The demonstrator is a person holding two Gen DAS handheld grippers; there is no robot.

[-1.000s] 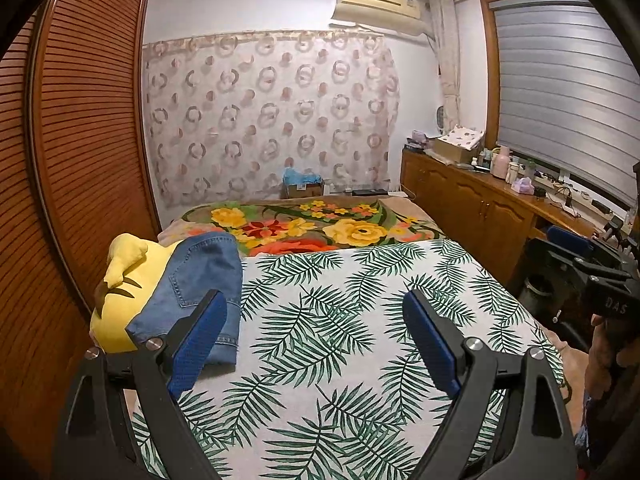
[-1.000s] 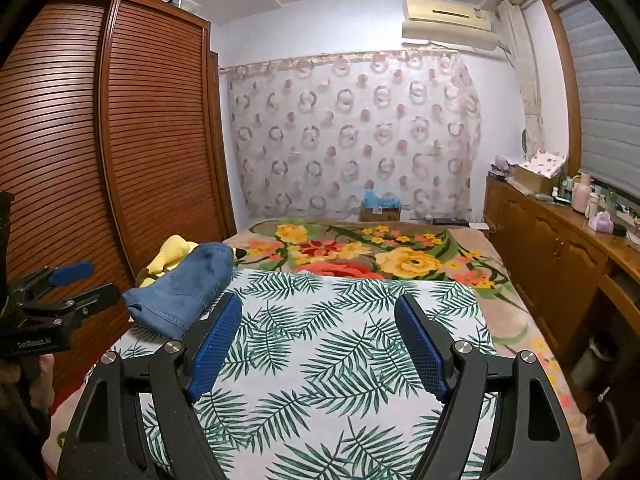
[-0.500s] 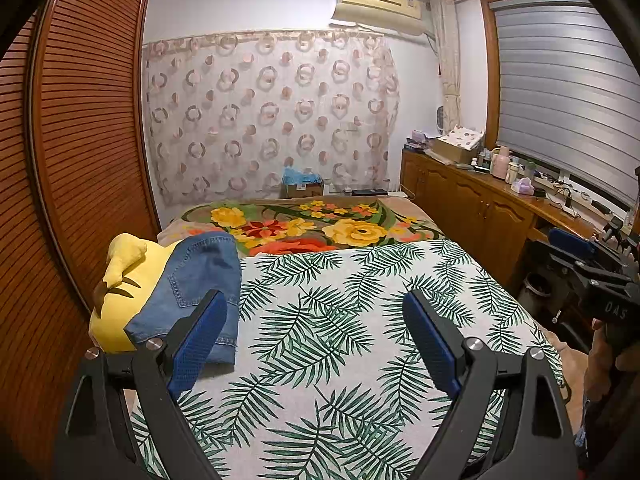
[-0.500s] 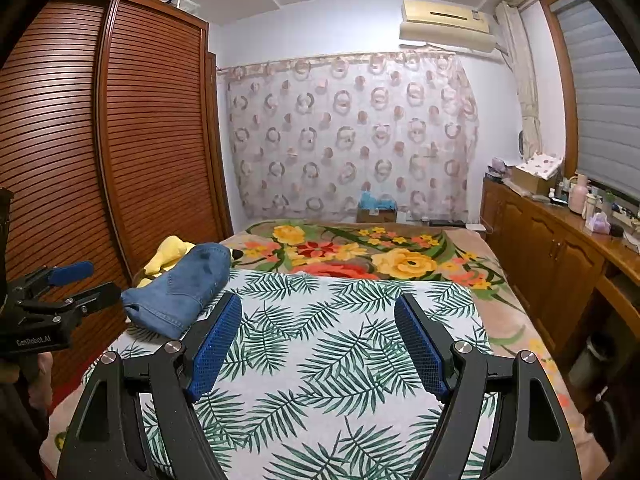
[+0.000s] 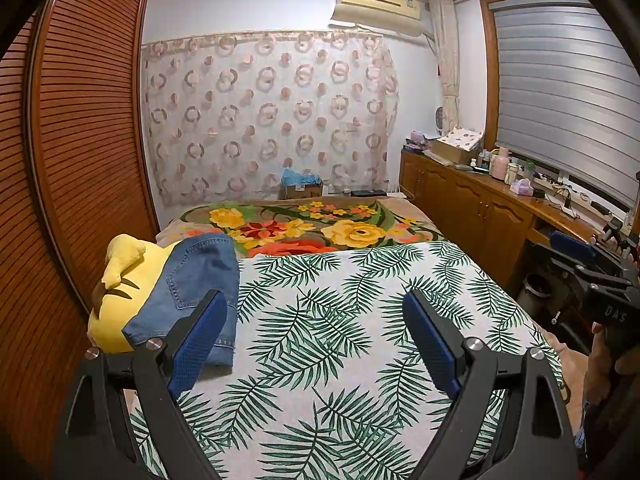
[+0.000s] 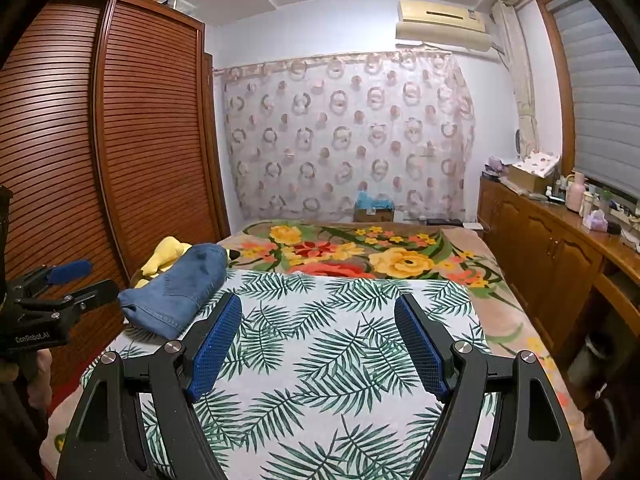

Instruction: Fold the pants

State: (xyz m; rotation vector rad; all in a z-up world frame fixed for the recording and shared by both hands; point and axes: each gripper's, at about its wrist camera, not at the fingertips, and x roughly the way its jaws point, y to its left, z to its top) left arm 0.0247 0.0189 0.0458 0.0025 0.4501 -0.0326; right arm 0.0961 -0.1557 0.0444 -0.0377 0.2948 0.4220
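Left wrist view puts the pants (image 5: 188,292), a folded bundle of blue denim, at about nine o'clock, lying at the left edge of the bed and partly draped over a yellow plush toy (image 5: 120,280) that sits against them on the wardrobe side. Their lower hem rests on the palm-leaf sheet (image 5: 328,320), just beyond the left finger of the left gripper (image 5: 316,334). That gripper hangs above the sheet with its blue pads (image 5: 198,344) spread wide and only printed cloth showing between them; it touches neither the pants nor the toy. At three o'clock the right gripper (image 5: 576,256) appears side-on past the bed's edge, with part of the hand holding it below.

From the right wrist view the pants (image 6: 180,284) lie at ten o'clock, the plush toy (image 6: 166,256) peeking out behind them. The right gripper (image 6: 318,338) has its jaws well apart over the middle of the sheet (image 6: 320,340), empty. At nine o'clock the left gripper (image 6: 80,280) shows in profile, near the pants but apart from them.

Beyond the sheet, at twelve o'clock, lies a floral blanket (image 6: 360,252), then a cardboard box (image 6: 374,212) before the ring-patterned curtain (image 6: 344,136). A slatted wooden wardrobe (image 6: 100,140) fills nine to eleven o'clock; a wooden cabinet (image 6: 560,248) with bottles on top runs along two to three o'clock under a blind (image 6: 604,100), with an air conditioner (image 6: 442,24) at one o'clock.
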